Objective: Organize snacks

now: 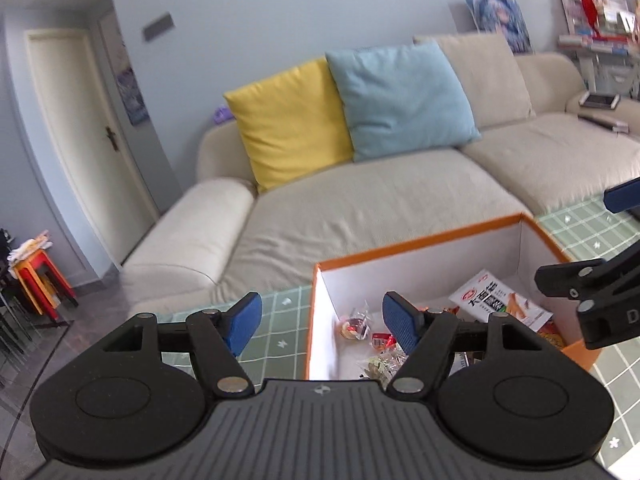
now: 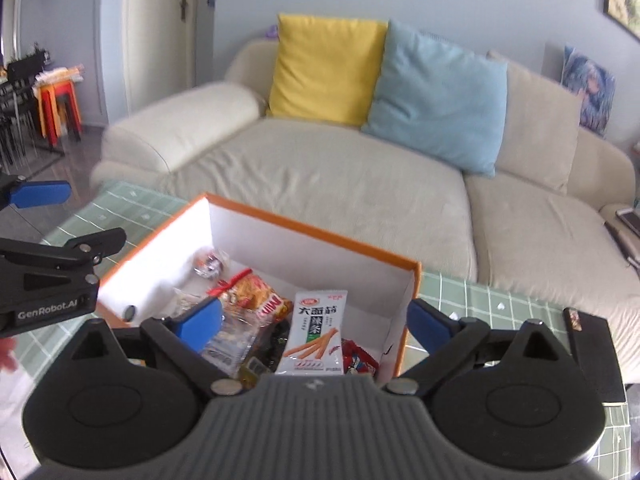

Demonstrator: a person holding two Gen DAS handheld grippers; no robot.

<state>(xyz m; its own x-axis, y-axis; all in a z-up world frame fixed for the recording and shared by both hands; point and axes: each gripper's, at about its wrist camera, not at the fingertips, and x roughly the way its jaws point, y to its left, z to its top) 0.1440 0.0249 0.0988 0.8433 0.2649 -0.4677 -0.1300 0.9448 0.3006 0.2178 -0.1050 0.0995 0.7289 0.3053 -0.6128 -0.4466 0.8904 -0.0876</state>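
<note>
An orange box (image 1: 420, 242) (image 2: 320, 232) with white inner walls stands open on the green tiled table (image 1: 276, 320) and holds several snacks. A white packet printed with orange sticks (image 1: 500, 300) (image 2: 316, 332) lies on top, beside an orange crinkled bag (image 2: 256, 296), a red packet (image 2: 360, 356) and a clear-wrapped sweet (image 1: 354, 326) (image 2: 208, 266). My left gripper (image 1: 322, 326) hovers open above the box's left wall, holding nothing. My right gripper (image 2: 314, 326) hangs open over the box's near end, above the white packet and apart from it.
A beige sofa (image 1: 360, 208) with a yellow cushion (image 1: 288, 124) and a blue cushion (image 1: 404, 100) stands behind the table. A dark flat object (image 2: 592, 360) lies on the table right of the box. Red and orange stools (image 1: 44, 284) stand far left.
</note>
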